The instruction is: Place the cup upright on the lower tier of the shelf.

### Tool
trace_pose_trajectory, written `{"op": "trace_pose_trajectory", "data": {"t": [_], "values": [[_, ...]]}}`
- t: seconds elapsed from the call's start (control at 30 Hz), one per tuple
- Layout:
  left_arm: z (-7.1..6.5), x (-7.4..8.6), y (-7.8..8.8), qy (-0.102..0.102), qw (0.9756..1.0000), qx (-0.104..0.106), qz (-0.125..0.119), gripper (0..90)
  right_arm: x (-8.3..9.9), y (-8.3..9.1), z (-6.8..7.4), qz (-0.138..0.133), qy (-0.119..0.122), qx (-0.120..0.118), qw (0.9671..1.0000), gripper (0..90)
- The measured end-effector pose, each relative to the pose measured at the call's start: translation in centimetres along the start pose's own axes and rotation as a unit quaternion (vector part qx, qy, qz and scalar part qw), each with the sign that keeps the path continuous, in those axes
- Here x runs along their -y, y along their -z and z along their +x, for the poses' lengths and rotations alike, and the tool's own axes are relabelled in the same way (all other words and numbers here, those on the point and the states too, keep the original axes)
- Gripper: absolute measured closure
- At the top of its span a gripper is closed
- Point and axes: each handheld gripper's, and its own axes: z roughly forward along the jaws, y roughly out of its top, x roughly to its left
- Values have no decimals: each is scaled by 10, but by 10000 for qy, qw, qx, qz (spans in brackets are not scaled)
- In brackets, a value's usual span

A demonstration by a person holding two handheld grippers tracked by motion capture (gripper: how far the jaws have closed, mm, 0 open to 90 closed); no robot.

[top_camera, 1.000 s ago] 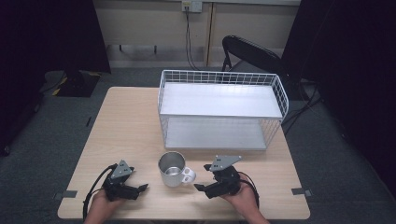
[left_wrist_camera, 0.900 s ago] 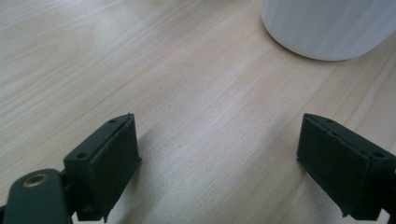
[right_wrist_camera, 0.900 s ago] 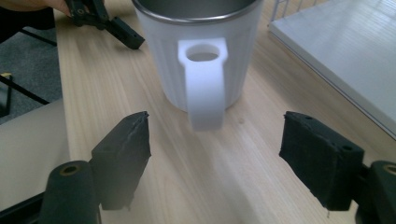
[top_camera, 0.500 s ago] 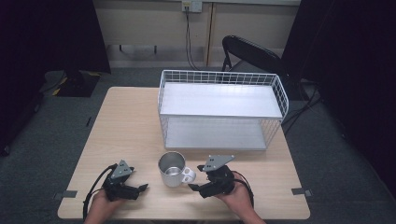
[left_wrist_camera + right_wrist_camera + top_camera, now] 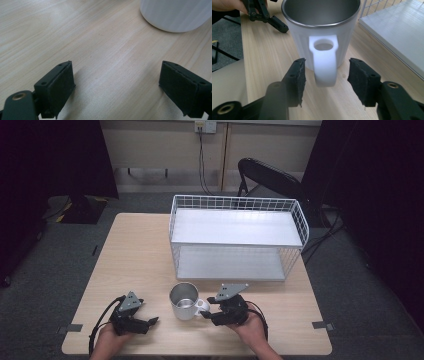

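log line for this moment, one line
right gripper: jaws just closing around mug handle, pads not touching | left gripper: open, on table

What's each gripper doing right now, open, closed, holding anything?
Left gripper: open, nothing between its fingers, resting on the table.
Right gripper: open, has just been closing, fingers either side of the white mug handle, not yet pressing it.

The mug [image 5: 183,301] stood on the bench [image 5: 135,255] at lower centre of the frame, before the wire rack [image 5: 237,237], between the left tool [image 5: 150,322] and right tool [image 5: 206,314], its handle [image 5: 201,306] toward the right.
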Motion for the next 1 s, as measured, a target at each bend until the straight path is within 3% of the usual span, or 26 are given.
{"op": "trace_pose_trajectory", "data": {"t": [0.27, 1.0], "values": [[0, 0, 0, 0, 10000, 1, 0, 121, -4, -3, 1, -22, -25, -7, 10000, 577], [0, 0, 0, -1, 10000, 0, 1, 120, -6, -10, 2, 45, -35, -34, 10000, 630]]}}
